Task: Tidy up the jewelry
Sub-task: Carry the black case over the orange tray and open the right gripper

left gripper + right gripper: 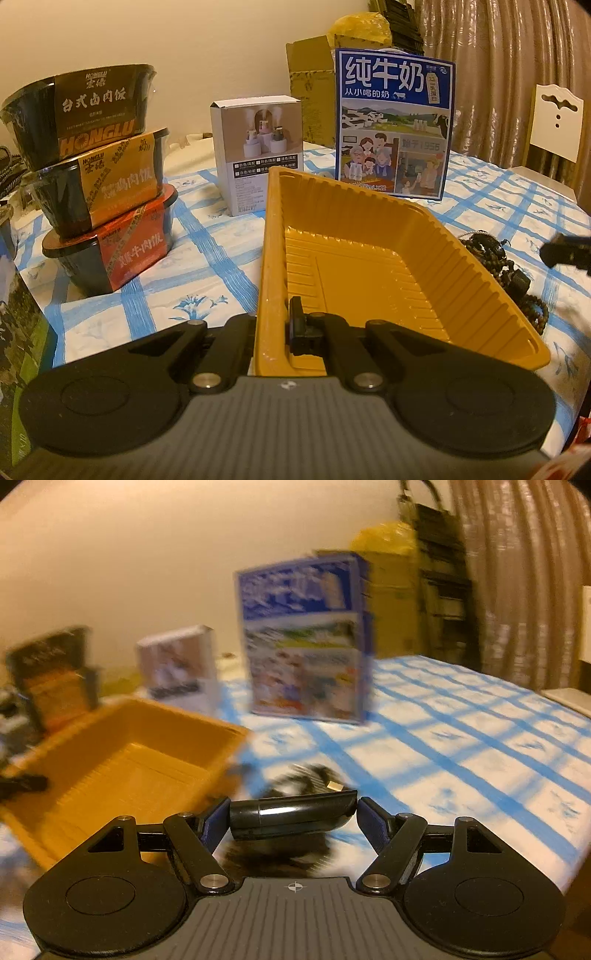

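A yellow plastic tray [369, 229] lies on the blue-checked tablecloth. My left gripper [275, 328] is shut on its near wall, one finger inside the tray and the other outside. A heap of dark bead bracelets [495, 258] lies just right of the tray. In the right wrist view a glossy black curved bangle [291, 818] spans my right gripper [293, 823] from pad to pad. It is held above the blurred bead heap [306, 775], right of the tray [110, 738]. A dark, blurred part of that gripper shows at the left wrist view's right edge.
Three stacked instant-meal bowls [99, 184] stand left of the tray. Behind it are a small white box [255, 151] and a blue milk carton box [393, 125]. A cardboard box [310, 96], a curtain and a white chair [554, 122] lie beyond. The cloth stretches on to the right [480, 746].
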Demonstrator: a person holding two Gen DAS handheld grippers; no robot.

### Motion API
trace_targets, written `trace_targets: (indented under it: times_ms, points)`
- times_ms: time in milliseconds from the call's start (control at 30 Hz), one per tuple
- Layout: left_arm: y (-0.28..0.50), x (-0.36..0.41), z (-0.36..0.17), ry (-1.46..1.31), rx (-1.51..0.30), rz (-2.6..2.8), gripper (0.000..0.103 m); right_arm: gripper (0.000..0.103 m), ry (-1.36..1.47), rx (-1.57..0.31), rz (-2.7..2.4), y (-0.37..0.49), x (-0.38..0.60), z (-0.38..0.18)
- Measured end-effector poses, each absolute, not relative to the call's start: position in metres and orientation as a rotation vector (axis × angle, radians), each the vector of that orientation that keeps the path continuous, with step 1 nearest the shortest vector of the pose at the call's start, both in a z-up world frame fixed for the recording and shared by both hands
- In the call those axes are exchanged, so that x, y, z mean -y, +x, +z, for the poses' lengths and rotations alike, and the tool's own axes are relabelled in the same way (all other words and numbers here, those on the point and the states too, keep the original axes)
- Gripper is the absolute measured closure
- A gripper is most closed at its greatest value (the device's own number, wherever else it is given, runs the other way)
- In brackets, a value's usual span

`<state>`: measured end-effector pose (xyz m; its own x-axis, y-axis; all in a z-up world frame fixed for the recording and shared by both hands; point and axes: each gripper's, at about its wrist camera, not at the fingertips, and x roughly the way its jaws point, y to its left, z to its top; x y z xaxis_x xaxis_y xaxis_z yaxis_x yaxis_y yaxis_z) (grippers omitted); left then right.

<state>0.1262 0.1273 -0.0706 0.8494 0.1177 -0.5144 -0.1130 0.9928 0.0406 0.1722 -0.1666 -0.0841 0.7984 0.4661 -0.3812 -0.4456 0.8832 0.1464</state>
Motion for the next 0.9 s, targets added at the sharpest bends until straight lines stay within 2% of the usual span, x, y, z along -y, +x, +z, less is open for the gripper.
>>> trace_targets:
  times_ms: [200,400,533,767,900]
  points:
    - [0.122,-0.128,-0.066,0.032,-0.541,0.123,0.101,0.029,-0.023,-0.418,0.73,0.161,0.107,-0.076]
    - [0.118,-0.131,-0.064,0.039,-0.54,0.136,0.101,0.029,-0.178,-0.512,0.815,0.164,0.063,-0.096]
    - [0.117,-0.131,-0.064,0.038,-0.54,0.139,0.101,0.029,-0.219,-0.501,0.806,0.167,0.055,-0.105]
    - [0.117,-0.129,-0.065,0.036,-0.543,0.148,0.101,0.029,-0.096,-0.458,0.722,0.159,0.083,-0.095]
    - [0.116,-0.129,-0.066,0.035,-0.543,0.149,0.101,0.029,0.127,-0.526,0.546,0.18,0.132,-0.095]
